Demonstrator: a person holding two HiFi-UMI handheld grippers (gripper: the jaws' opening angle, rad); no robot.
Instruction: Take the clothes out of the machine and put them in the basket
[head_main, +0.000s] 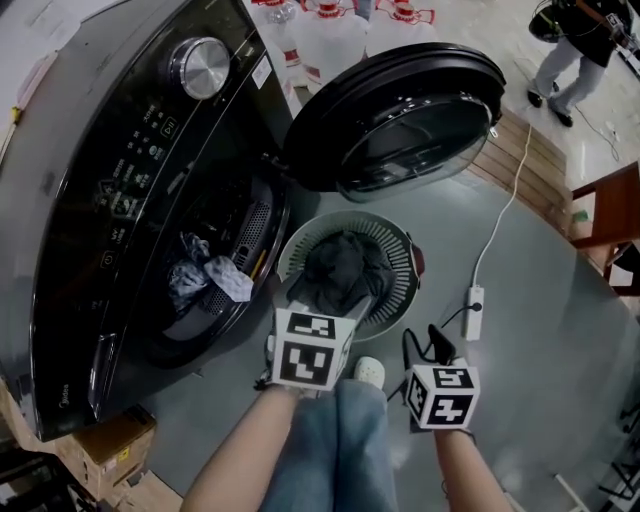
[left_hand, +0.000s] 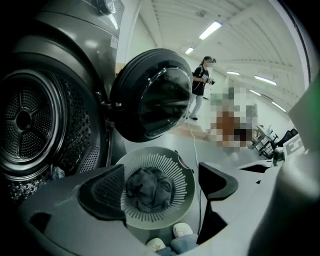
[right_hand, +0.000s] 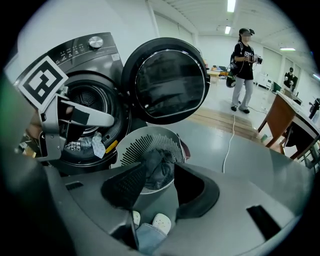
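Grey floor runs out from a dark front-loading washing machine (head_main: 120, 150) to a strip of wooden planks (head_main: 520, 170), where a person (head_main: 575, 50) stands far off. Seen along its own jaws, the left gripper (left_hand: 160, 187) has them spread wide with nothing between the pads. Through the gap show the dark clothes (head_main: 340, 265) heaped in the round slotted basket (head_main: 400, 265) below. The right gripper (right_hand: 160, 185) has its jaws parted by a narrower gap, also released and empty, and it looks down at the same basket. In the head view the left gripper's marker cube (head_main: 310, 350) hangs over the basket's near rim. The right gripper's marker cube (head_main: 440, 395) sits over bare floor just past the basket's near right side. Below the cubes are the person's jeans (head_main: 335, 440) and a pale shoe (head_main: 368, 372), close to the basket's near edge. The basket stands on the floor directly in front of the machine's opening and under the edge of its round door (head_main: 400, 120), which is swung fully open. More clothes (head_main: 190, 280) lie at the drum's mouth, a pale piece (head_main: 230, 278) resting on the lip. A white power strip (head_main: 473, 312) lies on the floor to the right of the basket, its cable leading away toward the planks. White jugs (head_main: 330, 40) stand behind the machine, and a cardboard box (head_main: 110, 445) sits at its near corner.
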